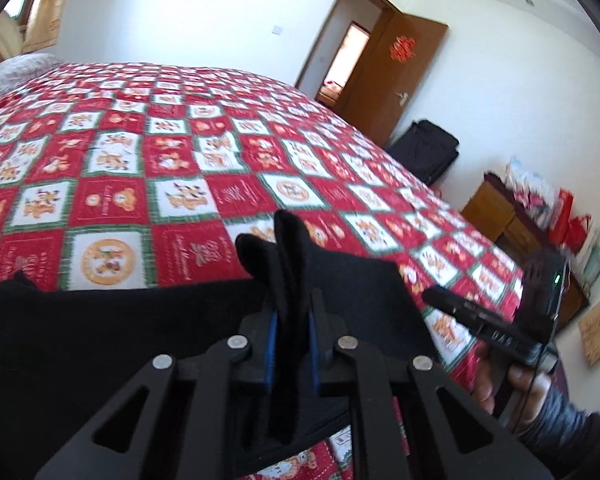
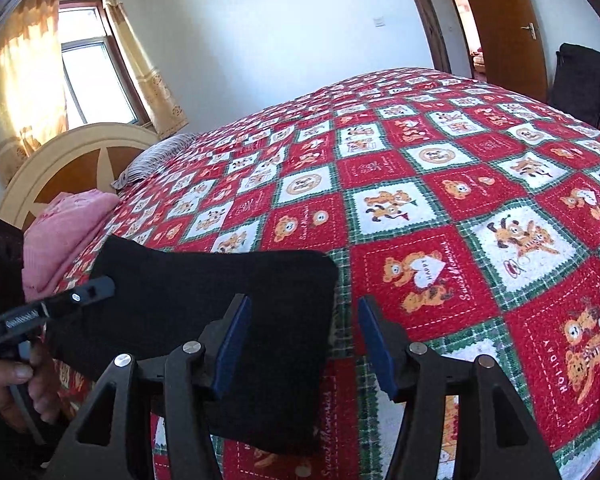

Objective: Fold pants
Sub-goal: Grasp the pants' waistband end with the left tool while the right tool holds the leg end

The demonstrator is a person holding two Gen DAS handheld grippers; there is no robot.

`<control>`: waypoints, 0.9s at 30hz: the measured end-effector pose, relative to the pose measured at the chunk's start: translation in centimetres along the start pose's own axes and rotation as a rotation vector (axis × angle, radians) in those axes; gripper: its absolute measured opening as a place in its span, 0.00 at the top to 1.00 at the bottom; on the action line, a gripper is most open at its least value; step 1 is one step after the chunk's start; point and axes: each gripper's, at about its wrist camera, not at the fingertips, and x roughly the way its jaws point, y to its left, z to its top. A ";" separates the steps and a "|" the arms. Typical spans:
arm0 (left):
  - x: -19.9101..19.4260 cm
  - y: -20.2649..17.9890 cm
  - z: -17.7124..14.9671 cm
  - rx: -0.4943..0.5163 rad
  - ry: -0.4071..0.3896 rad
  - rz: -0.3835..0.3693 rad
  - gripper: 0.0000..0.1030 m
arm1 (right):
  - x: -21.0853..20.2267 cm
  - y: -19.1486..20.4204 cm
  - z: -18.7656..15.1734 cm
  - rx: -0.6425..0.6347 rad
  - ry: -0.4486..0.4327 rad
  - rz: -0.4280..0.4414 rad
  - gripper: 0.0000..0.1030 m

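On the left, the black pants [image 1: 100,340] lie across the near edge of the bed's red checked quilt [image 1: 180,140]. The left gripper [image 1: 292,304] is clenched on a bunched fold of them. To the right, the right gripper [image 2: 304,340] stands released, its jaws apart over the pants' corner, gripping nothing.
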 end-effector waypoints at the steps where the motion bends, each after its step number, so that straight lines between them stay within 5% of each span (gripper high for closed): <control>1: -0.3 0.4 0.1 -0.016 0.001 0.007 0.87 | -0.1 -0.1 0.0 0.003 -0.003 0.000 0.44; 16: 0.2 6.9 -3.5 -0.178 0.039 0.103 0.87 | -1.1 3.1 -1.1 -0.146 0.027 -0.015 0.43; 24: -0.8 7.7 -4.3 -0.157 0.004 0.111 0.87 | 0.9 6.8 -5.3 -0.391 0.196 -0.010 0.43; 27: -0.6 8.6 -4.7 -0.184 -0.002 0.113 0.87 | 1.0 6.9 -5.6 -0.385 0.201 -0.001 0.43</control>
